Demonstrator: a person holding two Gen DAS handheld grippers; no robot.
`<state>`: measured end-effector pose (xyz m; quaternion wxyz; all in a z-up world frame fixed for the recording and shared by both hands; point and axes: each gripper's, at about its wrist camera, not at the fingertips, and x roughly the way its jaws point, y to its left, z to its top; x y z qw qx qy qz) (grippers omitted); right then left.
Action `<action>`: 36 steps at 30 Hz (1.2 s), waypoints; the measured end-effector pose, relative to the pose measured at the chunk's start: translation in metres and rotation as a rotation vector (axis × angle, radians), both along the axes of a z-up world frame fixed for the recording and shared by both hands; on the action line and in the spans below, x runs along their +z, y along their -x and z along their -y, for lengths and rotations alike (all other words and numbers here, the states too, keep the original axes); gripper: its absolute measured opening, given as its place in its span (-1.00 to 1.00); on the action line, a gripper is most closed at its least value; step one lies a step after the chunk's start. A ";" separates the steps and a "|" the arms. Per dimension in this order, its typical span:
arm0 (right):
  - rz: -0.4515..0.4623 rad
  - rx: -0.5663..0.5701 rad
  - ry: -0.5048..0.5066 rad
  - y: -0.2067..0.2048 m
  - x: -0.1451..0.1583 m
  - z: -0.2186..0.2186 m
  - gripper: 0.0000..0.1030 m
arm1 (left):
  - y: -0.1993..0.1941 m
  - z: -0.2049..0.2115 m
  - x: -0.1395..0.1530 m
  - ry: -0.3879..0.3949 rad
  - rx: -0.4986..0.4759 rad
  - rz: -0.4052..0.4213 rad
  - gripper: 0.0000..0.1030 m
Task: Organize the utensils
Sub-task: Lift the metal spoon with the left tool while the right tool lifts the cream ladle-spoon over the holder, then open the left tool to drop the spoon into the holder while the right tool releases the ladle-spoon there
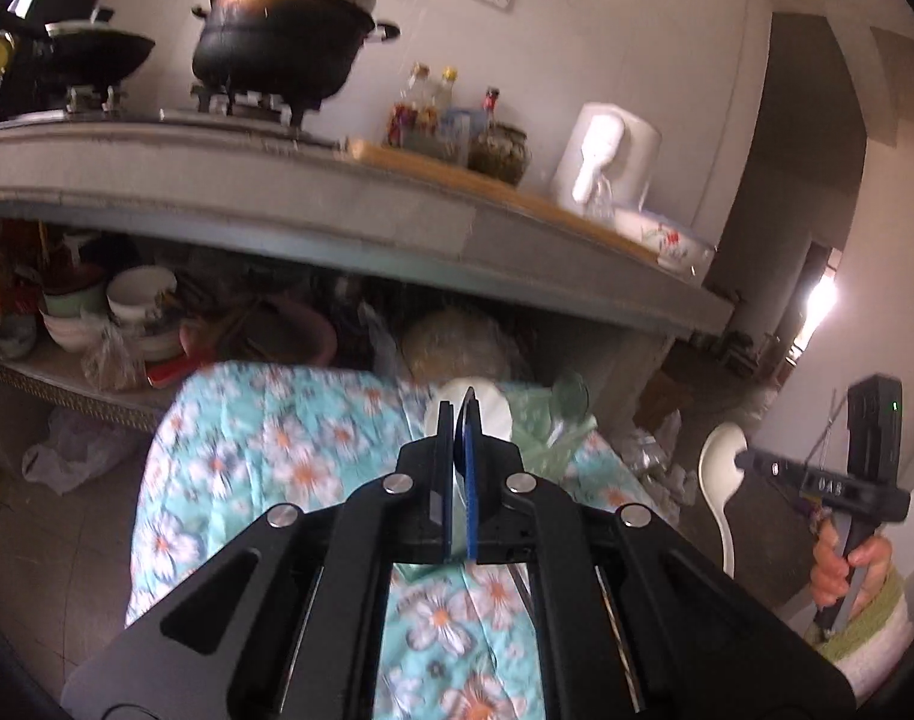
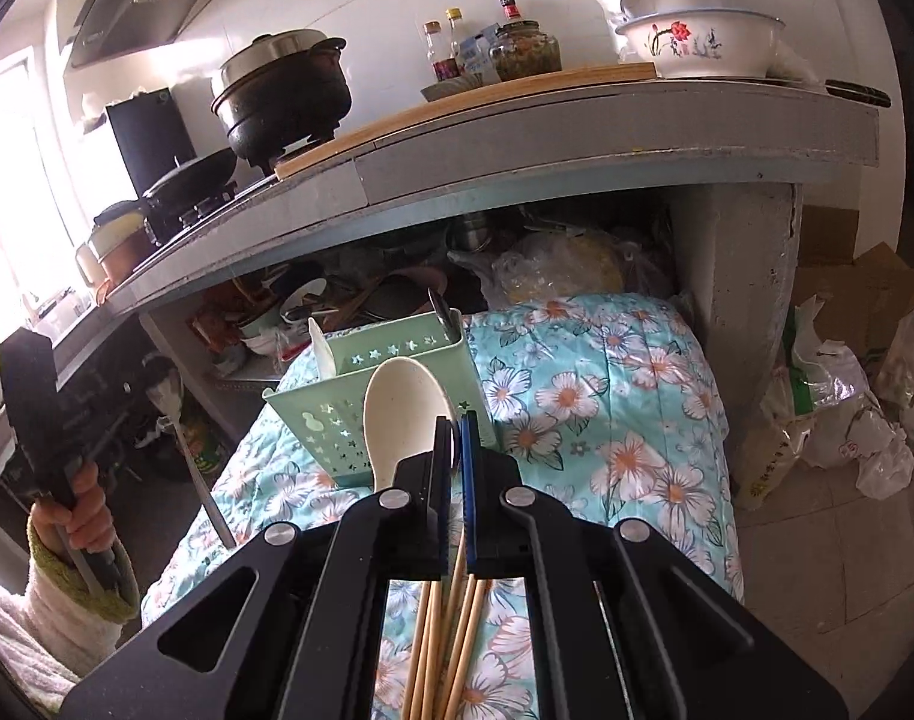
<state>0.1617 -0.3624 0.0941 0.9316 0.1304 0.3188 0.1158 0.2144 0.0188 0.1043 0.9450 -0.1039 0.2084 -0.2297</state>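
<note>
At centre frame in the right wrist view, the right gripper [image 2: 455, 462] hovered with fingers nearly together, though whether they pinched the white spoon [image 2: 401, 414] could not be told. Bamboo chopsticks [image 2: 441, 630] lay below on the floral cloth [image 2: 607, 408], just before the green utensil caddy [image 2: 360, 396]. In its own view, the left gripper [image 1: 460, 450] hung with fingers together, apparently empty. The next utensil would best go in steeply, handle first, clearing the caddy's near wall. The cluttered shelf [image 2: 360, 294] behind crowded the upper middle.

Left gripper [image 1: 458, 420] and right gripper [image 2: 455, 427] both closed.
</note>
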 end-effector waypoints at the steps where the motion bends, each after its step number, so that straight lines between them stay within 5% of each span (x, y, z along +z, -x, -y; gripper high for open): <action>1: 0.000 0.000 -0.006 0.000 -0.001 -0.001 -0.93 | -0.002 -0.001 0.011 0.000 0.036 0.044 -0.95; 5: -0.004 0.003 -0.026 0.001 -0.004 -0.001 -0.93 | -0.013 0.000 0.044 0.037 0.129 0.159 -0.96; 10: 0.004 -0.004 -0.038 -0.002 -0.003 0.006 -0.93 | -0.038 0.023 0.062 -0.052 0.179 0.234 -0.95; 25: -0.033 -0.025 -0.111 -0.008 -0.029 0.032 -0.93 | -0.082 0.078 -0.011 -0.287 0.167 0.196 -0.95; 32: -0.028 -0.033 -0.121 -0.006 -0.031 0.039 -0.93 | -0.089 0.074 -0.032 -0.213 0.069 0.042 -0.85; 36: -0.025 -0.031 -0.121 -0.001 -0.032 0.039 -0.93 | -0.082 0.060 -0.035 -0.132 0.043 -0.001 -0.53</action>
